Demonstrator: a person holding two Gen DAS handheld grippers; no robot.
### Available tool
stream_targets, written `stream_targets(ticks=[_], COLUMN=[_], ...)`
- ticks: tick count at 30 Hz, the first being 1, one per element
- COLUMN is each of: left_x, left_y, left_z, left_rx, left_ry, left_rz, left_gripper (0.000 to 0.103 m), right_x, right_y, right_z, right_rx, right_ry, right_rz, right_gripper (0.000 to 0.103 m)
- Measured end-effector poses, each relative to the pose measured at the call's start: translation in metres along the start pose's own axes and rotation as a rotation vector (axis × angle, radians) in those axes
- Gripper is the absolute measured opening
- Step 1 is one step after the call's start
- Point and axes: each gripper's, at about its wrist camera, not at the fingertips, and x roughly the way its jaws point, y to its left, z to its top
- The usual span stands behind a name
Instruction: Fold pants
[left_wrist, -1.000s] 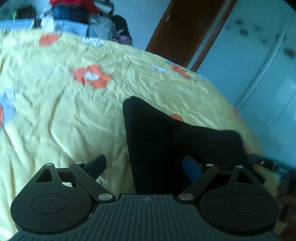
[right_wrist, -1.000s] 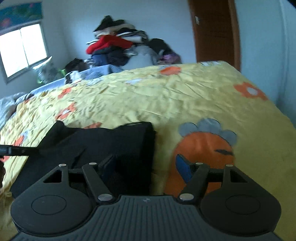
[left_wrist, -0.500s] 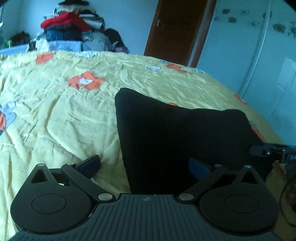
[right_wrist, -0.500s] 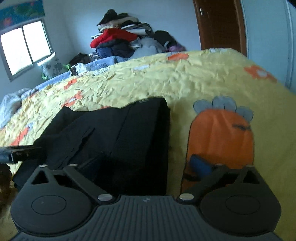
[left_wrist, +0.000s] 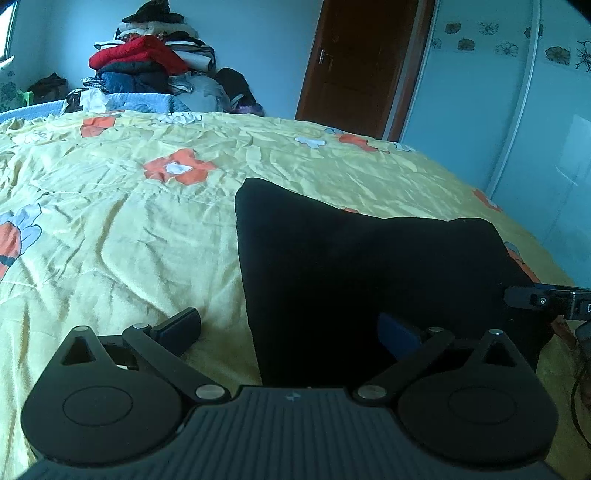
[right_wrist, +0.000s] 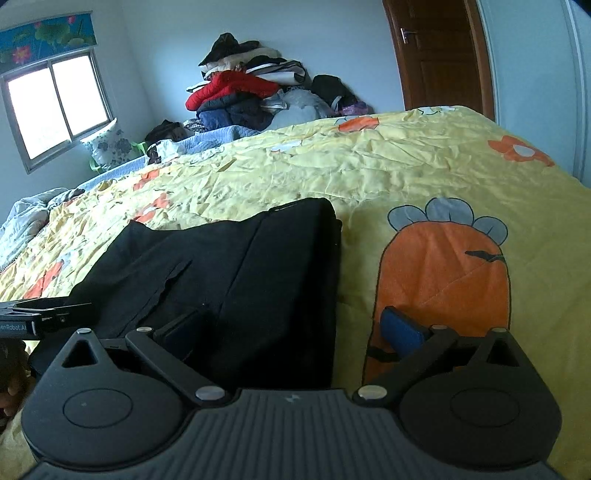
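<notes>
Black pants (left_wrist: 351, 269) lie folded flat on the yellow bedspread (left_wrist: 129, 221); they also show in the right wrist view (right_wrist: 229, 273). My left gripper (left_wrist: 290, 328) is open and empty, straddling the near left edge of the pants, its right finger over the cloth. My right gripper (right_wrist: 291, 328) is open and empty, straddling the near right edge of the pants, its left finger over the cloth. The other gripper's tip shows at the right edge of the left wrist view (left_wrist: 543, 299) and at the left edge of the right wrist view (right_wrist: 40, 314).
The bedspread (right_wrist: 406, 166) has orange flowers and an orange carrot print (right_wrist: 443, 280). A pile of clothes (left_wrist: 147, 70) stands at the bed's far end. A brown door (left_wrist: 354, 62) and a pale wardrobe (left_wrist: 517, 129) are behind. A window (right_wrist: 55, 103) is at left.
Both grippers have dropped lower and drawn closer to the near edge of the pants, and the left view has levelled out. Both stay open. The pants have not moved.
</notes>
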Motion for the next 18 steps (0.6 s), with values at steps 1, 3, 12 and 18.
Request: stream_targets(ticks=[1,3,12,18], left_x=[0.000,0.000,-0.003,0.007], left_y=[0.000,0.001,0.012,0.020], left_z=[0.000,0.000,0.004,0.014], left_rx=[-0.002,-0.004,0.047,0.059], left_ry=[0.000,-0.001,0.052,0.109], left_rz=[-0.001,-0.003,-0.244,-0.412], left_gripper=[0.103,0.103,0.102,0.101], right_x=[0.000,0.000,0.003,0.025], right_y=[0.000,-0.001,-0.018,-0.038], right_z=[0.000,0.000,0.017,0.036], right_rx=[0.000,0.007,0.027,0.114], right_ry=[0.000,-0.002,0.106,0.221], right_rz=[0.000,0.007,0.202,0.461], right_gripper=[0.103,0.103,0.103,0.103])
